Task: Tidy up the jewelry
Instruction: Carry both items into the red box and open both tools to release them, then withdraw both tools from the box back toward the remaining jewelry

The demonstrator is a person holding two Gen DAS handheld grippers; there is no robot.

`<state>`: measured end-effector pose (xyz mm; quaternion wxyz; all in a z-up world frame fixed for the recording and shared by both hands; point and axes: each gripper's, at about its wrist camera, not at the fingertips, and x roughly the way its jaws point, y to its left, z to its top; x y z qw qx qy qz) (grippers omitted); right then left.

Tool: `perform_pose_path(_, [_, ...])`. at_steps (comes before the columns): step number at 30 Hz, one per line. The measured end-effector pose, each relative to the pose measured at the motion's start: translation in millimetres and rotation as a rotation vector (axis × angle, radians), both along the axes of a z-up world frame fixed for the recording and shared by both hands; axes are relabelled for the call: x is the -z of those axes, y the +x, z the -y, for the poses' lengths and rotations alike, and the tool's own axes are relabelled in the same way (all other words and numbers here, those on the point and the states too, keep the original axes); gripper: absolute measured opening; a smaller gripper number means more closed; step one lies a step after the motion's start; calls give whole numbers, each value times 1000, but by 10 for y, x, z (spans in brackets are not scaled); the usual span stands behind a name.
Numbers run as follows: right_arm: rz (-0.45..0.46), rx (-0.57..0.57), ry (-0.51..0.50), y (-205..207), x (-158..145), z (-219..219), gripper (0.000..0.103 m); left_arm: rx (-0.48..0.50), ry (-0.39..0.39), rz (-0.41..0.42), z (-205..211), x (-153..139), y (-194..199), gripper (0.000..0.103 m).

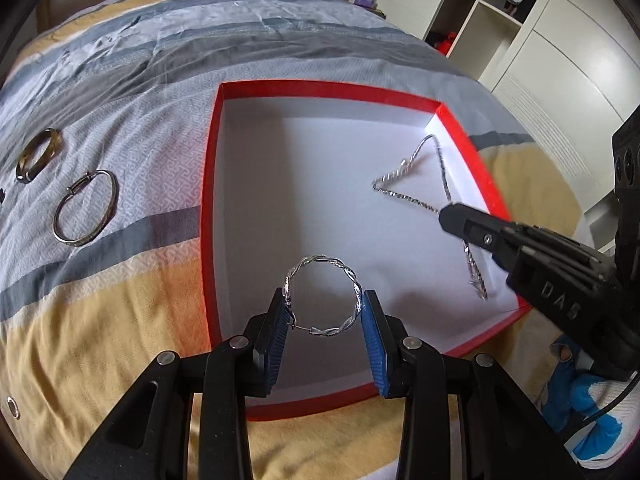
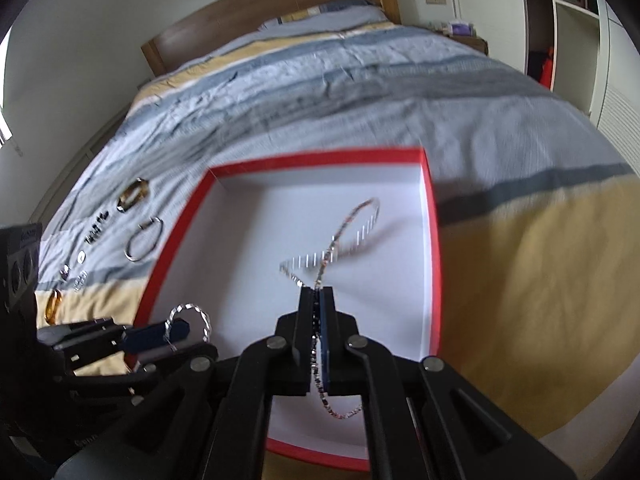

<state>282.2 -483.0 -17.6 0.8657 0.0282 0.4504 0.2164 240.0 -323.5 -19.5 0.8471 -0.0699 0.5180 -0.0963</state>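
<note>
left gripper: pinching twisted silver bangle across its width, above near-left corner of red box.
right gripper: clamped on silver chain, over the box interior.
risk: bangle held by two edge points only, could pivot or pop out; chain tail below the jaws may snag.
orientation: bangle upright, opening faces left camera; chain loop runs away toward the far-right corner.
left on bed: plain bangle, gold band.

You have the open red cardboard box on the striped bed; two metal bangles lie left of it.
</note>
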Motion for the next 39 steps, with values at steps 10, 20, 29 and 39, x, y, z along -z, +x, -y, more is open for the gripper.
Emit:
perform_pose_path(10, [-26, 37, -4, -93, 4, 179, 6, 6, 59, 11, 94, -34, -30, 48])
perform_pose_path(20, [61, 92, 53, -445, -518, 396, 6, 2, 81, 121, 58, -526, -421, 54])
perform_pose_path(29, [167, 43, 79, -1009, -1022, 178, 35, -37, 137, 174, -246, -891, -1138, 59])
perform_pose_path(39, [231, -49, 107, -1672, -1393, -334, 35, -169, 187, 282, -819, -1306, -2068, 76])
